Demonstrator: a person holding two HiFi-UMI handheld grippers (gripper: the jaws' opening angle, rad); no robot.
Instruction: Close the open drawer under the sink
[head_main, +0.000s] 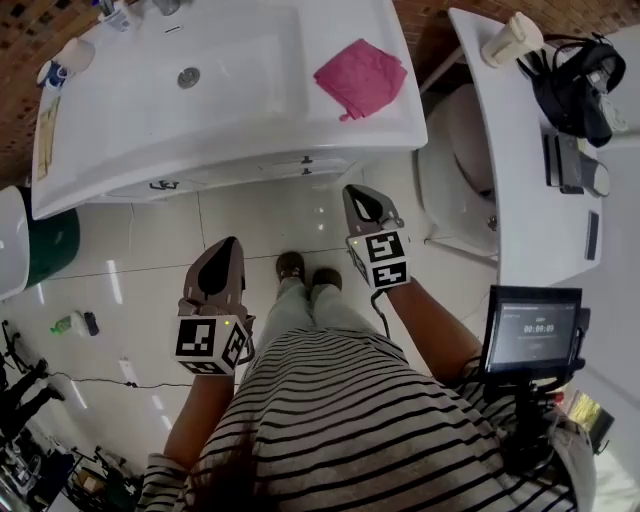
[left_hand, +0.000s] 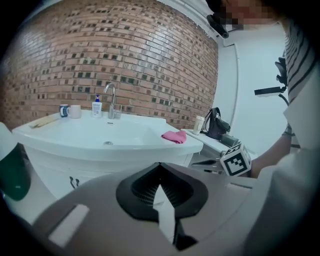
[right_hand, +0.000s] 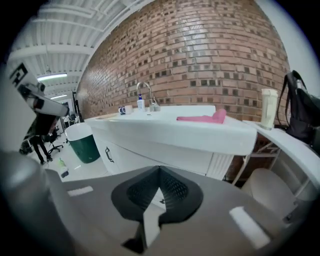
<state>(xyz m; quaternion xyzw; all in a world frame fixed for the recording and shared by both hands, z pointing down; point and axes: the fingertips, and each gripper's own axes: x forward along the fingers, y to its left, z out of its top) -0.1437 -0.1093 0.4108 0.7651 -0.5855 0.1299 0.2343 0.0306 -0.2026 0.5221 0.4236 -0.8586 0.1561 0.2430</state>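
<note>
Work on the drawer looks finished or very nearly so, though that is a judgement from narrow glimpses. At the far left a green bin (head_main: 55, 240) stands on the floor (head_main: 270, 225) beside the sink (head_main: 120, 130), whose white rim overhangs the cabinet (head_main: 130, 188). Under the sink's front edge the drawer (head_main: 275, 170) shows only as a thin white strip with a small dark handle (head_main: 307, 160). No front sticks out past its neighbours. In the right gripper view the cabinet face also runs flat, though part of it is hidden behind the tongs.

The left tongs (head_main: 231, 242) hang low over the floor, well apart from the cabinet and pointed toward it. Their jaws are pressed together with nothing between them. The right tongs (head_main: 353, 191) sit nearer, below the sink's right front corner but not touching the cabinet. These too are fully closed and empty.

A pink cloth (head_main: 360, 76) lies by the sink's right edge. Further right, a black bag (head_main: 580, 85) rests on a white desk (head_main: 520, 200).

If any gap remains at the drawer, a short push on its front would be all that is left, but I cannot make out such a gap.
</note>
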